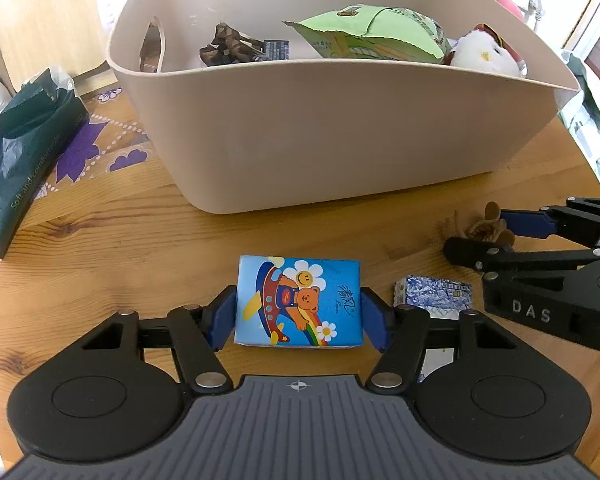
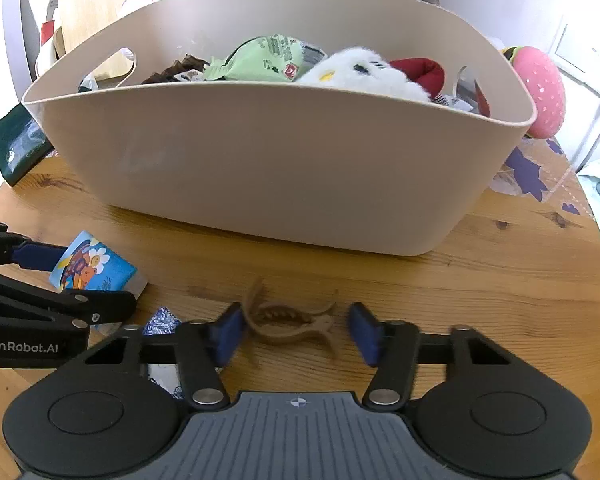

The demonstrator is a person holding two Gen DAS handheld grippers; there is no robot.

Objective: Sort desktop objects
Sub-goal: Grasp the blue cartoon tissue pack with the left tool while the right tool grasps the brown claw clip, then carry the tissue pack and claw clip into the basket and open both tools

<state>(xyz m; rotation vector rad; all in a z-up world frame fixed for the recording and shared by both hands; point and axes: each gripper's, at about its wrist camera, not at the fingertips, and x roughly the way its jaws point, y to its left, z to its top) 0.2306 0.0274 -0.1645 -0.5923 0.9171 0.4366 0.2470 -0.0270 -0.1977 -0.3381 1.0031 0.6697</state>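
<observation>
From the left wrist view, the left gripper (image 1: pixel 298 312) has its blue pads against both short sides of a blue tissue pack (image 1: pixel 298 302) printed with a cartoon bear, which lies flat on the wooden table (image 1: pixel 120 240). Just right of the pack lies a small blue-and-white packet (image 1: pixel 434 294). Farther off stands a beige basket (image 1: pixel 340 132) holding a green pouch (image 1: pixel 374 32) and a white plush toy (image 1: pixel 484 54). A dark green tissue bag (image 1: pixel 24 160) lies far left.

From the right wrist view, the right gripper (image 2: pixel 298 330) straddles a tan hair claw clip (image 2: pixel 290 320) lying on the table in front of the basket. Its jaws are apart: the left pad is at the clip's end, and a gap shows between the clip and the right pad.
</observation>
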